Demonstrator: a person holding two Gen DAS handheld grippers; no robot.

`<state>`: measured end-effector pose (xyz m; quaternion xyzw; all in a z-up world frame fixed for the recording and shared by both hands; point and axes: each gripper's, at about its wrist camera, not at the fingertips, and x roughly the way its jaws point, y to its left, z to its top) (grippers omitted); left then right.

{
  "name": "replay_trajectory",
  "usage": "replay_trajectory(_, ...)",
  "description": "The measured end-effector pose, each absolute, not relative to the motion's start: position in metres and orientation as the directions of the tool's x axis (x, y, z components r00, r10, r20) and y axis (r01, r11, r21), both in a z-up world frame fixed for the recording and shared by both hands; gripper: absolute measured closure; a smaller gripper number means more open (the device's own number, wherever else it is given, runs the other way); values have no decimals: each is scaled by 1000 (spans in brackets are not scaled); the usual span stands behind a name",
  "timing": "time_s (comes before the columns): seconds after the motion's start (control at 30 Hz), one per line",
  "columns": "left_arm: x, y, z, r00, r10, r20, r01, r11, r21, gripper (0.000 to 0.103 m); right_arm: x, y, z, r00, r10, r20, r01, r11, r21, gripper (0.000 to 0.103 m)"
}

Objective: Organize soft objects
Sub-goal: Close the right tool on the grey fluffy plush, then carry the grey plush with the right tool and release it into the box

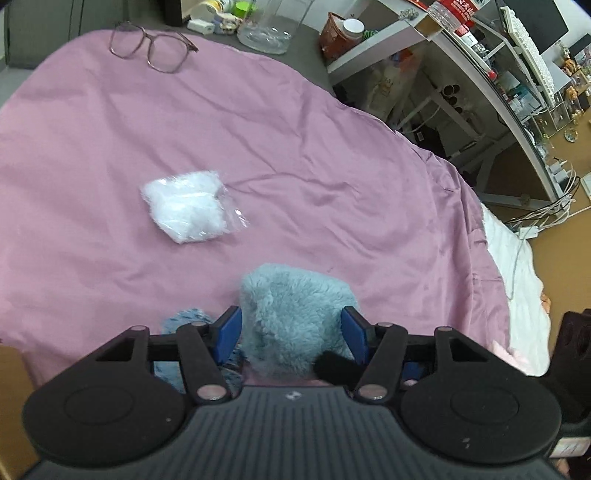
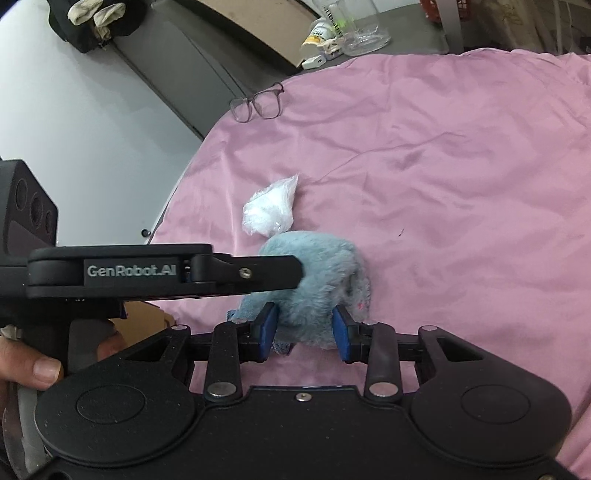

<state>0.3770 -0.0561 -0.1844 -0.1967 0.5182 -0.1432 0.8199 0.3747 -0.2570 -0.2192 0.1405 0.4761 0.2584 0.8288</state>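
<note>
Left gripper (image 1: 291, 325): clenched on the blue plush (image 1: 291, 314), its blue pads pressed into the fur on both sides, at the near edge of the bed.
Right gripper (image 2: 304, 328): grasping the same blue plush (image 2: 317, 288) from another side; the fur bulges between its pads, so both grippers hold the one item together.
Blue plush: a fluffy grey-blue bundle on the pink sheet (image 1: 332, 166) at the near edge, with a patterned blue bit of cloth showing beside the left gripper. Whether it is lifted or resting on the sheet I cannot tell.
White bag (image 1: 188, 206): a clear plastic bag stuffed with white fluff, lying on the sheet just beyond the plush, apart from it in the left view and nearly touching it in the right view.
Glasses (image 1: 151, 46): one pair, open, at the far edge of the sheet.
Far clutter: a clear glass jar (image 1: 269, 29) and small bottles on the grey surface beyond the bed; shelves of oddments to the far right.
Progress: early, by my reckoning. The plush is only being handled, the white bag is untouched, and no bin or tidy pile shows.
Count: two soft items, two grippers, one pair of glasses, one jar.
</note>
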Motion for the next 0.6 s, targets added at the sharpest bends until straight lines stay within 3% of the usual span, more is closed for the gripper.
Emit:
replay_trajectory(0.03, 377, -57, -185, 416, -457, -786, 34, 871, -489, 63, 374, -257, -219, 416, 557, -718, -297, 830, 472, 75)
replay_trajectory(0.2, 368, -62, -179, 423, -462, -780, 61, 873, -484, 72, 367, -258, -212, 421, 554, -718, -318, 832, 456, 86)
replay_trajectory(0.6, 333, -65, -130, 484, -477, -734, 136, 869, -476, 73, 332, -264, -165, 476, 567, -673, -360, 823, 439, 87)
